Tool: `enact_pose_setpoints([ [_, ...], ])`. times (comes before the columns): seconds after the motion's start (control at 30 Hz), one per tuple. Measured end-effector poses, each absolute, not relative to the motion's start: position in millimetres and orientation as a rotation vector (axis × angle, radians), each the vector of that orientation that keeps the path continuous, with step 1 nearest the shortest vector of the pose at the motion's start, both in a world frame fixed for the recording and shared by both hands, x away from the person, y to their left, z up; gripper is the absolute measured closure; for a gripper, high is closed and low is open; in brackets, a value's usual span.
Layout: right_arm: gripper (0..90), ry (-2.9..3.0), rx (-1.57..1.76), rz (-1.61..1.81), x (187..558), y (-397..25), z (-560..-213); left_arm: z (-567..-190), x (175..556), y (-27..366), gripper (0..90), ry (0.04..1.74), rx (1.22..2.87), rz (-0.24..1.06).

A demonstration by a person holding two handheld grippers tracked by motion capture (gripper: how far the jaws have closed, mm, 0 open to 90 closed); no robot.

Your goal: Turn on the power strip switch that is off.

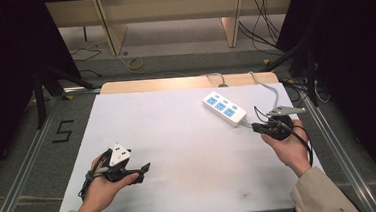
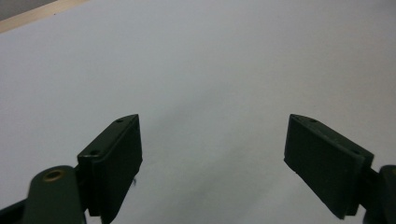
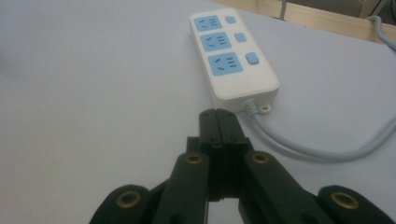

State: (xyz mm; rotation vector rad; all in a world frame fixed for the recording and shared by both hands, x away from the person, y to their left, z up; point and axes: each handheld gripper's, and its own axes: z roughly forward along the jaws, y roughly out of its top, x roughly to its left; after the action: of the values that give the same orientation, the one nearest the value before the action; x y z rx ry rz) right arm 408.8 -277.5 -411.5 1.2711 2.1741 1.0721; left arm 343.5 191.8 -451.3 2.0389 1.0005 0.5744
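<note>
A white power strip (image 1: 225, 108) with three blue sockets and small blue switches lies at the table's far right, also seen in the right gripper view as the power strip (image 3: 232, 56). Its grey cable (image 3: 317, 149) curls off from the near end. My right gripper (image 1: 258, 127) is held just short of that end, its jaws pressed together with nothing between them; its tip (image 3: 218, 116) nearly reaches the strip's cable end. My left gripper (image 1: 143, 170) hovers low at the front left over bare white table. In its own view it (image 2: 212, 154) stands wide open and empty.
The white table surface (image 1: 178, 136) has a wooden strip along its far edge (image 1: 174, 83). Metal rails (image 1: 24, 162) run along both sides. Cables and wooden furniture legs (image 1: 110, 31) stand on the floor beyond the table.
</note>
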Motion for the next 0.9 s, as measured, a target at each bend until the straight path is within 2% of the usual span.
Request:
enact_pose_setpoints([
  [0.9,90.0,2.179,1.291,1.053,423.9,-272.0,-411.1,-451.4,343.6,191.9,18.8,1.001,2.04,0.573],
])
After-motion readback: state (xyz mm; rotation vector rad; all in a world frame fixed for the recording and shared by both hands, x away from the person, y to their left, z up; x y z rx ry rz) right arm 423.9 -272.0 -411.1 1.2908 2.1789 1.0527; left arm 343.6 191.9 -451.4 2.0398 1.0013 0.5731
